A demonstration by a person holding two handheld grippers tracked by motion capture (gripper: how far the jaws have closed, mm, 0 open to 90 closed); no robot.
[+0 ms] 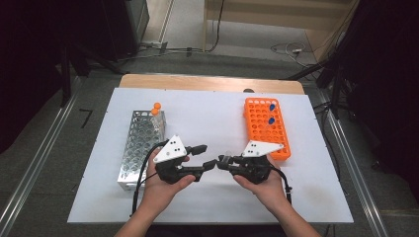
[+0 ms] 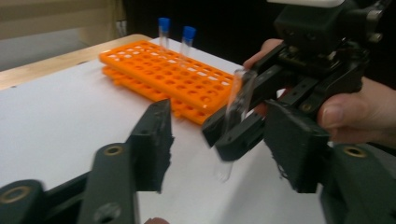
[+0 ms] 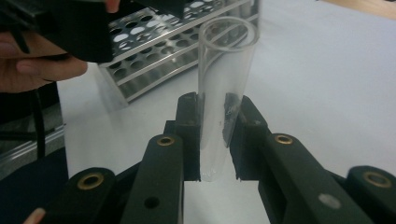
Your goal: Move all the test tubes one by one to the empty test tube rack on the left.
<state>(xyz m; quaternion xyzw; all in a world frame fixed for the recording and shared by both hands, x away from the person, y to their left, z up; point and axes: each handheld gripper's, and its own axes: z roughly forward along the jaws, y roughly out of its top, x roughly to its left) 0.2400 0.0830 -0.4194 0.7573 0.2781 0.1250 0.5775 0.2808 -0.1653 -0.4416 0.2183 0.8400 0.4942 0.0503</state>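
Grey carpet floor [image 1: 59,143] around a wooden desk [image 1: 207,82] under a white sheet [image 1: 217,123]. Cables [image 1: 289,49] on the floor behind, pale wood furniture [image 1: 276,15] beyond, dark corners either side.

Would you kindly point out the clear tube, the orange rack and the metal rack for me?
clear tube [image 3: 224,88], right gripper view, its glass wall above the fingers.
orange rack [image 1: 261,126], high view, its holed top.
metal rack [image 1: 138,143], high view, its holed top.
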